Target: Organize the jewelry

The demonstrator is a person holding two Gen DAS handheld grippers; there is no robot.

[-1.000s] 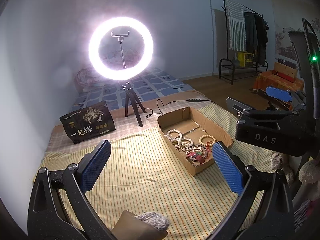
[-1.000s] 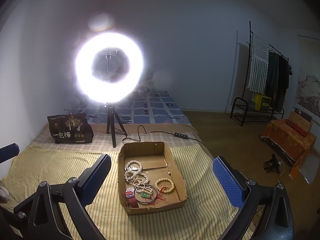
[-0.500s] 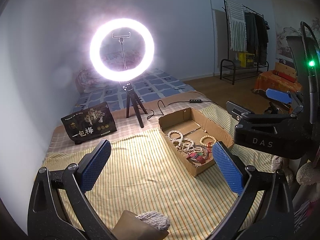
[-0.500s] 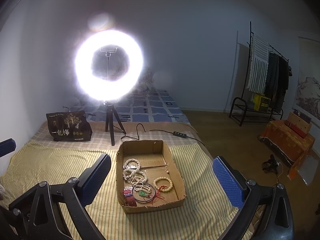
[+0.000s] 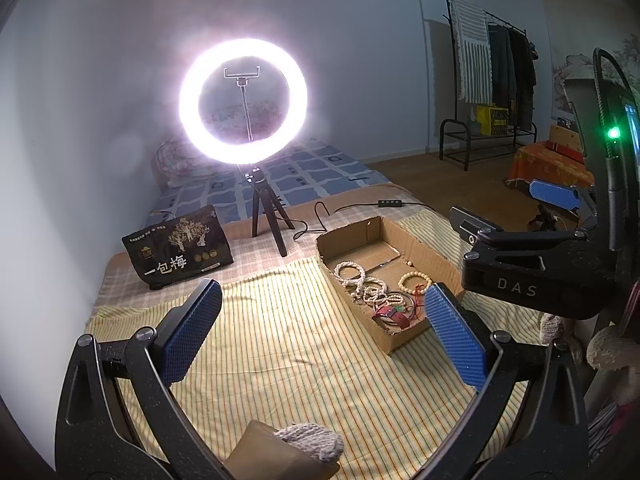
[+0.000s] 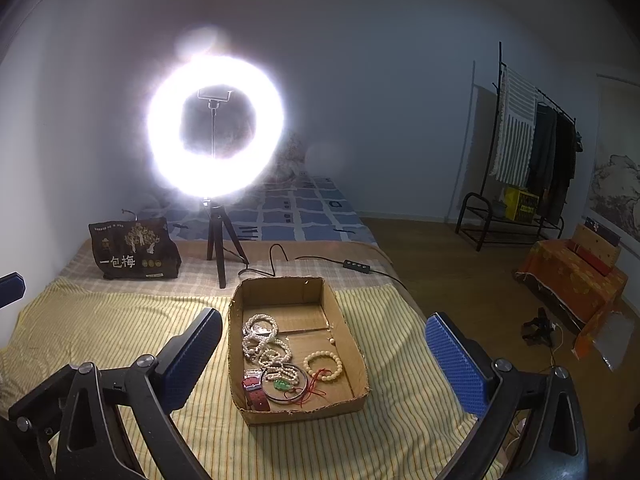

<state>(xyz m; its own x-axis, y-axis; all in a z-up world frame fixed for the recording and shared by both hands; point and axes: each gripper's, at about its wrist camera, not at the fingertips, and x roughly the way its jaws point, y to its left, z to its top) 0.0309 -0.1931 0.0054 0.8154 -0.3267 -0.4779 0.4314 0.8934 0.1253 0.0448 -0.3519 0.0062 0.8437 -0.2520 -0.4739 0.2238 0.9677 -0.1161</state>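
Observation:
A shallow cardboard box (image 6: 354, 354) lies on the yellow striped cloth (image 6: 120, 320) on a bed. In it lie white bead strands (image 6: 260, 330), a cream bead bracelet (image 6: 323, 365), a metal bangle with a green pendant (image 6: 282, 385) and a dark red strap (image 6: 254, 392). The box also shows in the left wrist view (image 5: 416, 248). My right gripper (image 6: 324, 360) is open and empty, hovering in front of the box. My left gripper (image 5: 320, 328) is open and empty, to the left of the box. The right gripper's body (image 5: 520, 276) shows at the right of the left wrist view.
A lit ring light on a small tripod (image 6: 218, 240) stands behind the box, its cable and switch (image 6: 356, 265) trailing right. A black printed bag (image 6: 134, 250) sits at the back left. A clothes rack (image 6: 524, 168) and an orange-covered seat (image 6: 572, 280) stand across the wooden floor.
The right gripper has drifted slightly so the box sits a little more centred and nearer. The left view has shifted slightly. Both grippers stay open.

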